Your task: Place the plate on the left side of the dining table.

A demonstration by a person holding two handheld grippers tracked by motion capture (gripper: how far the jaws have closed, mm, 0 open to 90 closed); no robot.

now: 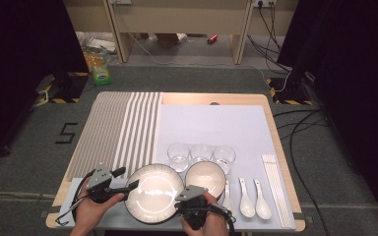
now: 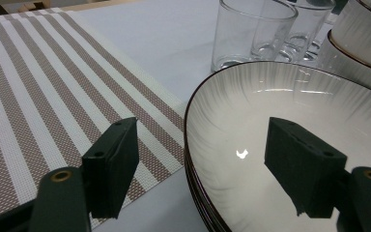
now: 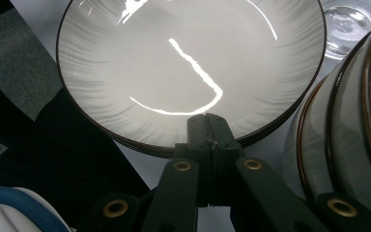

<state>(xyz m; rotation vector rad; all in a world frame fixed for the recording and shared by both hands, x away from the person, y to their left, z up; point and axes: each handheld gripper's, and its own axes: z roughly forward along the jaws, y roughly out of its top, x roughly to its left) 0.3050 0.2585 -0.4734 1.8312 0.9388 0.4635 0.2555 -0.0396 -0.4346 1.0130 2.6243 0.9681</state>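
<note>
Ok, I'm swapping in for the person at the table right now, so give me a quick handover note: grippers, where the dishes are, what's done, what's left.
Left gripper: open, one jaw outside and one inside the left rim of the top plate, not pressing on it.
Right gripper: shut, empty, tips at the plate's near edge.
Things: the plates sit stacked at the front of the pale mat, the stacked bowls to their right, three glasses behind, spoons and chopsticks at the right, the striped placemat at the left.
Done: nothing lifted or set out.
Left: probably close the left gripper on the rim and carry the plate to the placemat.
</note>
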